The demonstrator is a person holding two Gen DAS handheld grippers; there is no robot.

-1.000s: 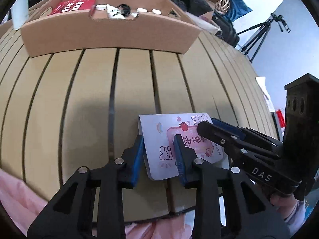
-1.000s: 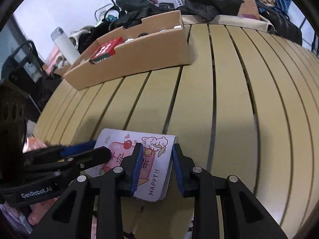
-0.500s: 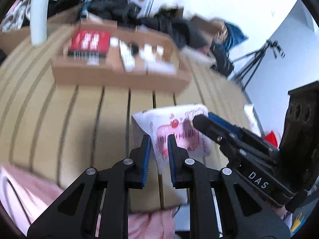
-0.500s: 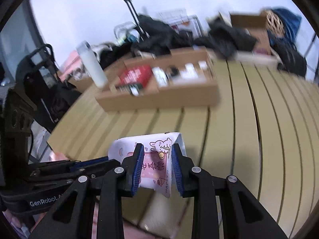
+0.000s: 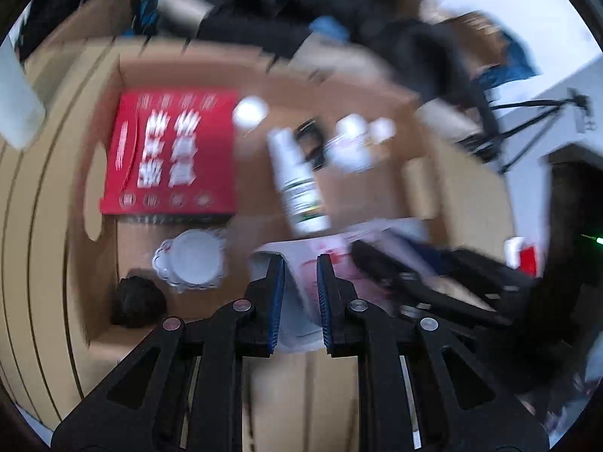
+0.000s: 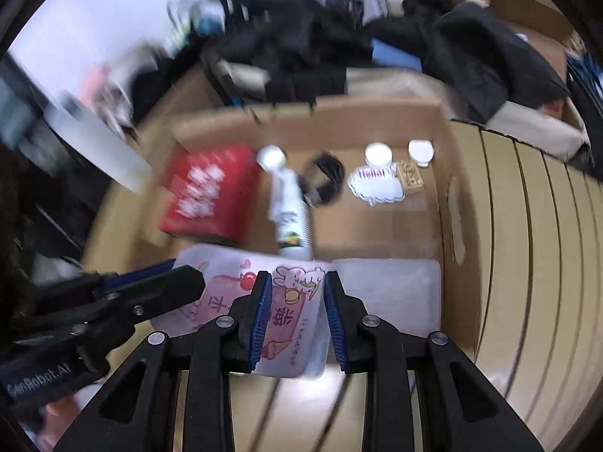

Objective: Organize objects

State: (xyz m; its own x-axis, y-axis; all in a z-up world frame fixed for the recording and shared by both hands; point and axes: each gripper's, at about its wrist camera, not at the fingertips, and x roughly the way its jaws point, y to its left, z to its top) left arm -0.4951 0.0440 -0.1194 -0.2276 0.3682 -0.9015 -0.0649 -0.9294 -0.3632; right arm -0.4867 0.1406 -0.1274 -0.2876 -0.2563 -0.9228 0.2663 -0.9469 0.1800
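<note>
The cartoon-print pouch (image 6: 290,312) is pinched by both the left gripper (image 5: 297,293) and right gripper (image 6: 294,316). It is held at the cardboard box's (image 6: 448,203) near wall, with free floor just beyond, right of the spray bottle (image 6: 290,211).

We had both cameras riding on the grippers, looking forward along their fingers and down into the open cardboard box (image 5: 456,188) from above its near wall. The left view sat close over the box's left half, with the red packet (image 5: 173,158) large and the white bottle (image 5: 301,184) near centre; motion blurred it. The right view looked from further right, taking in the slatted table (image 6: 535,248) beside the box (image 6: 452,226). Both shared the red packet (image 6: 211,192), the bottle (image 6: 290,211), the pink card (image 6: 286,316) and each other's gripper.
</note>
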